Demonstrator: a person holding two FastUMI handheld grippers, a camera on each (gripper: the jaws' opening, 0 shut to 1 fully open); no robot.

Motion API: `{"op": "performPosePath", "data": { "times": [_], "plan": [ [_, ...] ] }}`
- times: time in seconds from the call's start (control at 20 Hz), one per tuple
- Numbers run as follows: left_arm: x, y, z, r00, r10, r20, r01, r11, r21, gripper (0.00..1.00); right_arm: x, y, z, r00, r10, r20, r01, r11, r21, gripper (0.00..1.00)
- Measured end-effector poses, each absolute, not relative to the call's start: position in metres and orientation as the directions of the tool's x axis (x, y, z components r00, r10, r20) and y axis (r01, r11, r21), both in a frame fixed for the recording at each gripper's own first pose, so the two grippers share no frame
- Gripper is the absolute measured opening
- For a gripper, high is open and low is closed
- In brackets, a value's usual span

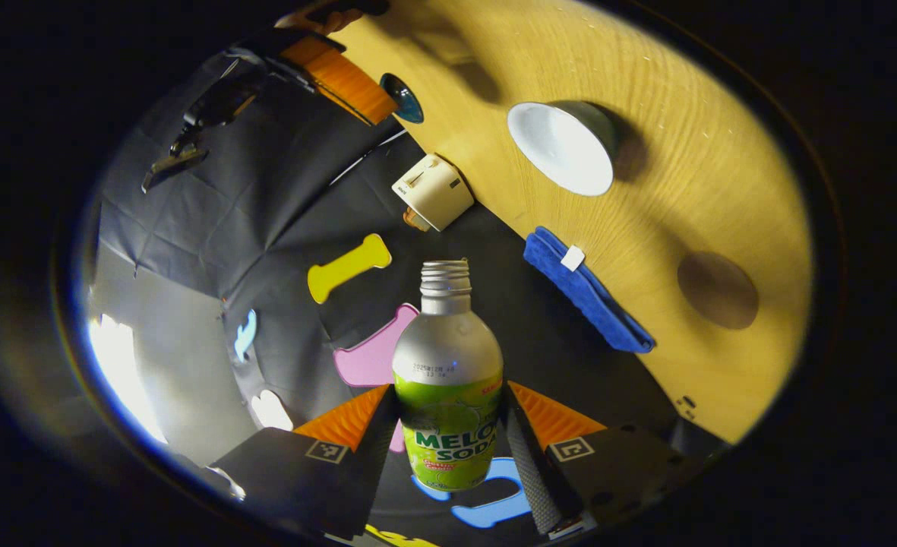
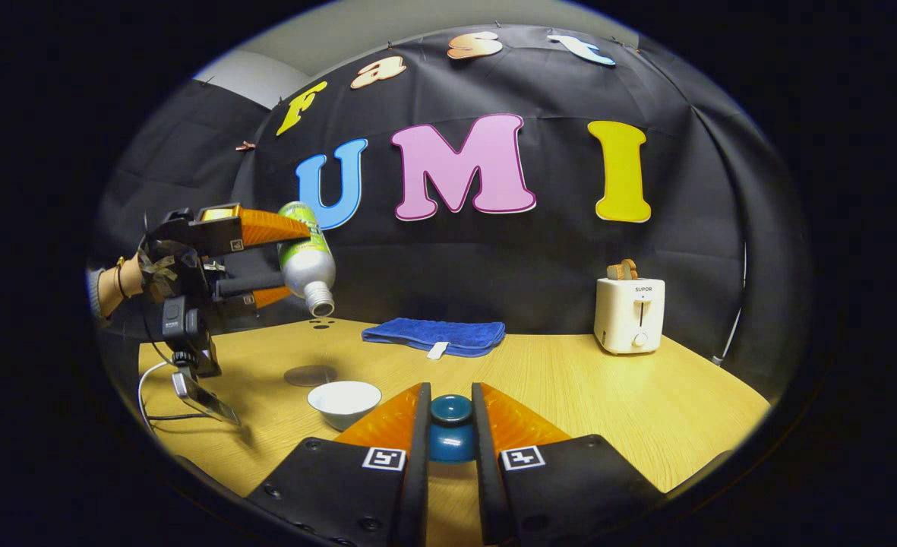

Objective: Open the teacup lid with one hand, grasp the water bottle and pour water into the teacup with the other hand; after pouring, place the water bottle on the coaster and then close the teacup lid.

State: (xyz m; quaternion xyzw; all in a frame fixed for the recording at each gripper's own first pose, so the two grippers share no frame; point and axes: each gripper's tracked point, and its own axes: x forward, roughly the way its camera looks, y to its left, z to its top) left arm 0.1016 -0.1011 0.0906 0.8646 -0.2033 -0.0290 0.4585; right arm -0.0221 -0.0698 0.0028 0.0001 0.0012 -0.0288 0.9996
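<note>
Left gripper (image 1: 448, 425) clamping melon soda bottle (image 1: 448, 380), tilting its uncapped mouth down above white teacup (image 2: 344, 400), right gripper (image 2: 450, 425) pinching teal teacup lid (image 2: 451, 429), round coaster (image 2: 310, 374) lying beside teacup.

The left gripper (image 1: 448, 433) sits at the bottom centre of the left gripper view, both fingers pressed against a bottle (image 1: 448, 380). In the right gripper view it appears at left, raised and tilted, a hand (image 2: 118, 282) behind it. The right gripper (image 2: 450, 433), bottom centre there, clamps a lid (image 2: 450, 429).
</note>
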Motion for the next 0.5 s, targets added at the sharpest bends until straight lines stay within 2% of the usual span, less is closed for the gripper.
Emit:
{"op": "performPosePath", "data": {
  "times": [0.1, 0.25, 0.35, 0.5],
  "plan": [
    [0.104, -0.099, 0.078, 0.937, -0.331, 0.109, -0.235, -0.368, 0.900, 0.81, -0.023, -0.070, 0.003, 0.998, -0.058, -0.002, 0.058, 0.998, 0.000, 0.31],
    [0.103, -0.101, 0.064, 0.953, -0.297, 0.065, -0.076, -0.027, 0.997, 0.81, -0.023, -0.070, 0.003, 0.998, -0.058, -0.003, 0.058, 0.998, 0.000, 0.31],
    [0.100, -0.101, 0.058, 0.957, -0.289, 0.034, 0.026, 0.203, 0.979, 0.81, -0.022, -0.070, 0.003, 0.998, -0.058, -0.002, 0.058, 0.998, 0.000, 0.31],
    [0.104, -0.111, 0.047, 0.944, -0.328, -0.021, 0.184, 0.472, 0.862, 0.80, -0.023, -0.070, 0.003, 0.998, -0.058, -0.002, 0.058, 0.998, 0.000, 0.31]
  ]
}}
